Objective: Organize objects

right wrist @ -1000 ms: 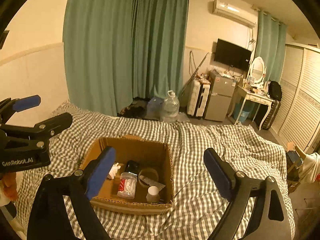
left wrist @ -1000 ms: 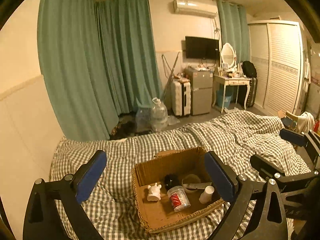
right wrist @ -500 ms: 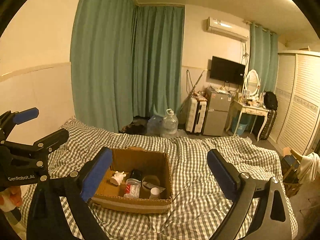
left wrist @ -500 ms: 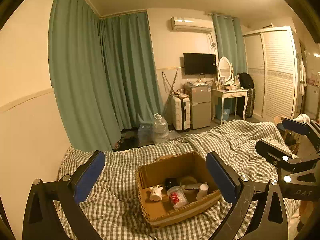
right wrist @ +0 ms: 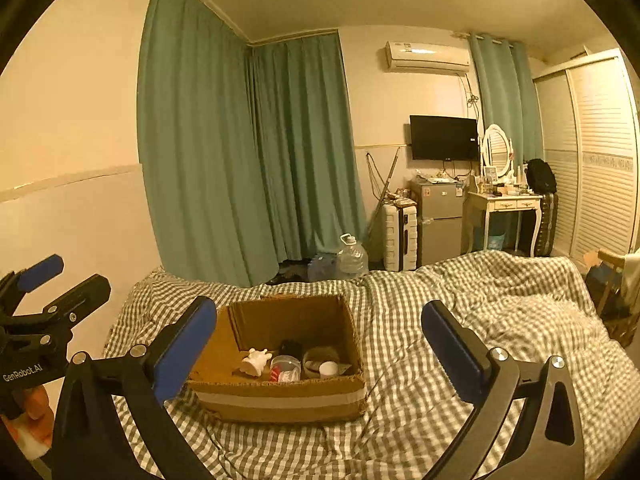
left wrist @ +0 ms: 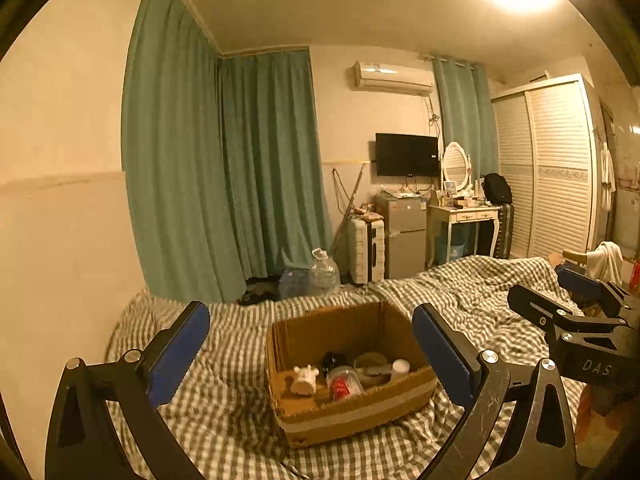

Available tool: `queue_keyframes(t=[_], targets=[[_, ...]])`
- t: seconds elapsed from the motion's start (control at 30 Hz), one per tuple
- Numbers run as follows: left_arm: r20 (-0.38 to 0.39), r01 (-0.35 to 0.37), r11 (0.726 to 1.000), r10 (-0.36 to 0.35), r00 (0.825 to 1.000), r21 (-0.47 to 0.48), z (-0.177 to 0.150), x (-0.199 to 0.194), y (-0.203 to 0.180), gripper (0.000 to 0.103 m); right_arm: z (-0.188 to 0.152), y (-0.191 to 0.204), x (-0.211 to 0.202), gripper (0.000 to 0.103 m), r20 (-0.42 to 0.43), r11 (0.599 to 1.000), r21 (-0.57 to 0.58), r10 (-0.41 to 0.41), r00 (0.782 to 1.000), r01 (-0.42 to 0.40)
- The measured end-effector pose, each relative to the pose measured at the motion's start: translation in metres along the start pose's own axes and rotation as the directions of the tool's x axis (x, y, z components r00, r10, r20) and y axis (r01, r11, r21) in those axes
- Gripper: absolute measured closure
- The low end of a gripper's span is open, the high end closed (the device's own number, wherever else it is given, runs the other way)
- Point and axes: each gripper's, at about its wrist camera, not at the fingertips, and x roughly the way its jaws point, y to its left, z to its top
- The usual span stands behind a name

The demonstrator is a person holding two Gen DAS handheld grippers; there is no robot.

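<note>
An open cardboard box sits on the checked bedspread. Inside lie a white figurine, a clear jar with red contents, a black item, a round tin and a small white bottle. My left gripper is open and empty, held back from the box. My right gripper is open and empty, also back from the box. Each gripper shows at the edge of the other's view.
Green curtains hang behind the bed. On the floor beyond stand water jugs, a white suitcase, a small fridge and a dressing table. A wardrobe fills the right wall.
Both grippers have pulled back and tilted up from the box, so it appears smaller and lower in both views. Both stay open and empty.
</note>
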Motion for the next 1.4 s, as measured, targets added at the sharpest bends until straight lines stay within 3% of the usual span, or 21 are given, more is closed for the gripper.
queue_keyframes(t=[0.13,0.23,0.5,0.87,1.4], targets=[[-0.014,-0.035,0.999,0.035,0.999,-0.004,-0.027,0.011,0.002,0.0,-0.022,0.004,0.009,0.001,0.008,0.997,-0.07,-0.032,0.999,0.033],[0.012,-0.124,0.992,0.124,0.992,-0.026,-0.052,0.01,0.006,0.0,-0.044,0.004,0.016,0.001,-0.005,0.995,-0.093,-0.022,1.0,0.021],[-0.033,-0.107,0.991,0.105,0.994,-0.074,-0.09,0.016,0.017,0.0,-0.074,0.0,0.031,0.0,-0.042,0.994,-0.105,-0.032,0.999,0.027],[-0.079,-0.07,0.996,0.066,0.995,-0.05,-0.099,0.028,0.007,0.0,-0.087,0.013,0.038,0.001,-0.051,0.984,-0.17,-0.061,0.997,0.052],[-0.121,-0.068,0.995,0.058,0.991,-0.073,-0.105,0.036,0.009,0.0,-0.093,0.015,0.041,0.0,-0.067,0.983,-0.175,-0.07,0.995,0.057]])
